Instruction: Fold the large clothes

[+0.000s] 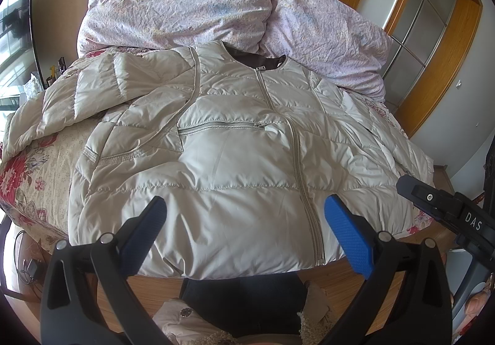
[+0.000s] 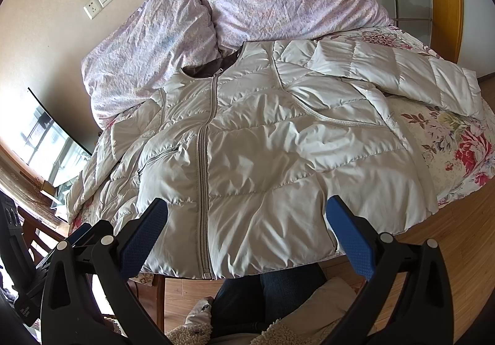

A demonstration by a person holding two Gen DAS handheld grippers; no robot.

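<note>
Beige puffer jacket (image 1: 235, 159) is laid flat, zipped, front up on the floral bed (image 1: 27, 172), hem at near edge. Left gripper (image 1: 244, 221) and right gripper (image 2: 247, 221) are held spread wide above hem, nothing gripped.

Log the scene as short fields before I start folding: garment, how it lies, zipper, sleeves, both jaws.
garment: beige puffer jacket
lie: front up on floral bedspread, hem nearest the camera
zipper: closed
sleeves: spread outward to both sides
behind collar: lilac duvet
left gripper: jaws open, empty, above hem
right gripper: jaws open, empty, above hem
</note>
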